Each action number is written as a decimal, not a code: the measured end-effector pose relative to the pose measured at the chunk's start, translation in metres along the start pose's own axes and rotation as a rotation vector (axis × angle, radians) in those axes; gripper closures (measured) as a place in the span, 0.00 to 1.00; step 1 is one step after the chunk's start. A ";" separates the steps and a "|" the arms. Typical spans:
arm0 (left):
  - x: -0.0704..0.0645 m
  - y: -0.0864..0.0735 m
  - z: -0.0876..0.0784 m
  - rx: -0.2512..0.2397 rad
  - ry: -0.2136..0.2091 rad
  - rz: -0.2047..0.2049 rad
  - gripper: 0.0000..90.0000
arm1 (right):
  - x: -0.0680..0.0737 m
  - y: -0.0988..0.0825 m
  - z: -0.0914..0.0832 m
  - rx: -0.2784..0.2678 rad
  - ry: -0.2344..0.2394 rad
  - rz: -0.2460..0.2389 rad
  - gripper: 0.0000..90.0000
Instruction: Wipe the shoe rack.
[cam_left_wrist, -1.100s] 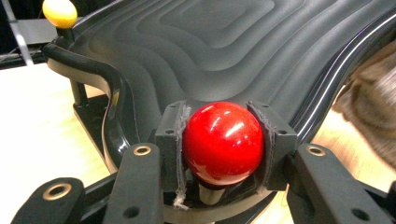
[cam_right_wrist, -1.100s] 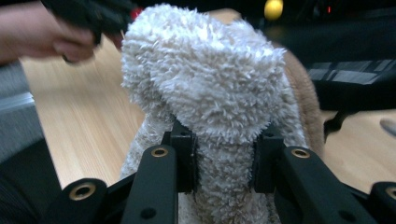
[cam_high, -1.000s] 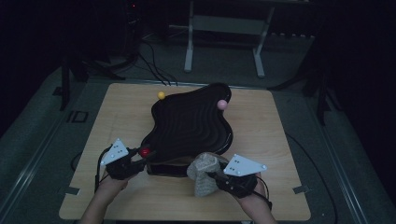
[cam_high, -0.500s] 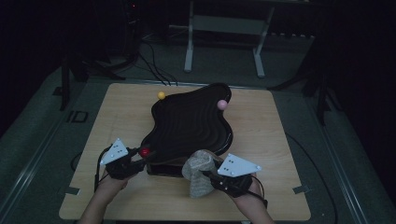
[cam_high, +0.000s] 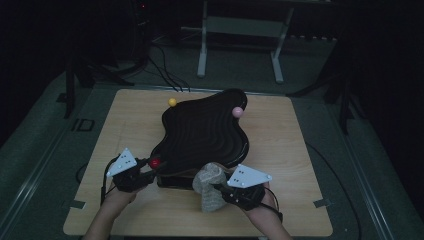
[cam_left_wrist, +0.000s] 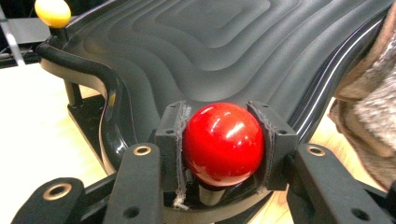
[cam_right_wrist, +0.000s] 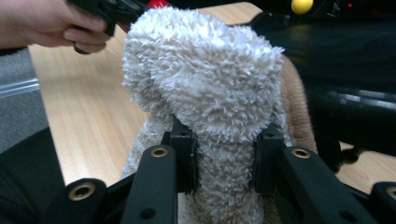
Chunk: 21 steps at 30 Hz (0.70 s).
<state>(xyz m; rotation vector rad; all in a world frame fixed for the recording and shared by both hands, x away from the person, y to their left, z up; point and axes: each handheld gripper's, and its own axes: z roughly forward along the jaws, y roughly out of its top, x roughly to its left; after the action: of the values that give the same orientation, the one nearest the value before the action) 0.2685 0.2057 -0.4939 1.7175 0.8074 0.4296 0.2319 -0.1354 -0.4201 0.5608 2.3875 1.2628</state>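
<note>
A black wavy tray (cam_high: 205, 132) on short legs stands in the middle of the wooden table. Round knobs stick up at its corners: a red one (cam_high: 154, 163), a yellow one (cam_high: 172, 102) and a pink one (cam_high: 237, 112). My left gripper (cam_high: 150, 167) is shut on the red knob (cam_left_wrist: 222, 142), its pads pressing both sides. My right gripper (cam_high: 216, 189) is shut on a fluffy beige cloth (cam_high: 209, 186) bunched at the tray's near edge. In the right gripper view the cloth (cam_right_wrist: 210, 88) bulges above the jaws and hides most of the tray behind it.
The light wooden table (cam_high: 125, 120) has bare room left, right and behind the tray. A metal stand (cam_high: 240, 30) and cables lie on the dark floor beyond the table. The hand holding the left gripper (cam_right_wrist: 42, 21) is at the upper left of the right gripper view.
My right gripper has carried the cloth a little leftward along the tray's near edge. The left gripper has stayed on the red knob.
</note>
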 end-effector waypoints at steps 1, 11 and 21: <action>0.000 0.000 0.000 0.000 0.000 0.000 0.66 | 0.001 0.003 -0.003 -0.015 0.003 -0.006 0.76; 0.000 0.000 0.000 0.003 -0.002 0.000 0.66 | 0.004 0.000 0.010 0.031 0.022 -0.020 0.76; 0.000 0.000 0.000 0.003 -0.002 0.001 0.66 | 0.001 0.003 0.010 0.015 0.019 -0.022 0.76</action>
<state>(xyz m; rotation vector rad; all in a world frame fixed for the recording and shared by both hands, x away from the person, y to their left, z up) 0.2686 0.2059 -0.4936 1.7215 0.8059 0.4276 0.2368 -0.1264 -0.4235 0.5274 2.4137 1.2476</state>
